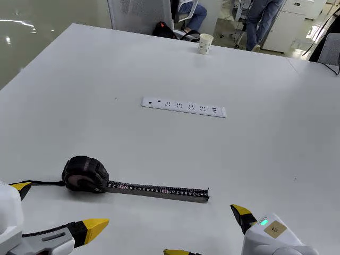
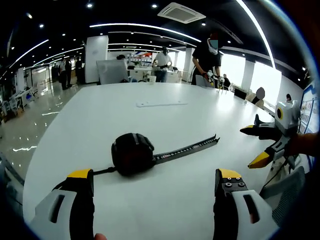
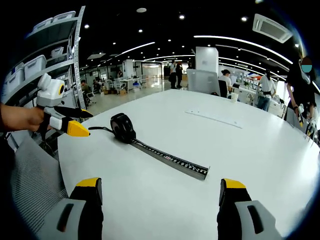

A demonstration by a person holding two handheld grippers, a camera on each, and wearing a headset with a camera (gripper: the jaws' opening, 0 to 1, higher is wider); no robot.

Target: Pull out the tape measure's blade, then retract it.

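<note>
**Item: tape measure [image 1: 85,174], on white desk [image 1: 255,154].** It lies on the person's side of the power strip [image 1: 184,107], well apart from it.

**Progress:** The blade [image 1: 158,190] is out of the case and flat on the desk, so the pull looks done. The retraction appears to be what remains.

**Left hand-held gripper [image 1: 58,207]:** jaws spread wide, holding nothing. It is farther from the power strip than the case and does not touch it.

**Right hand-held gripper [image 1: 210,231]:** jaws also wide and empty, farther from the power strip than the blade's tip.

**Materials and shapes:**
- Case: black, rounded, rubbery-looking, with a thin black strap trailing from it.
- Blade: narrow dark strip with pale markings and a small hook at the end.
- Desk: smooth, plain white.
- Power strip: long, flat, white, likely plastic.
- Jaws: black with yellow tips, on white housings.
</note>
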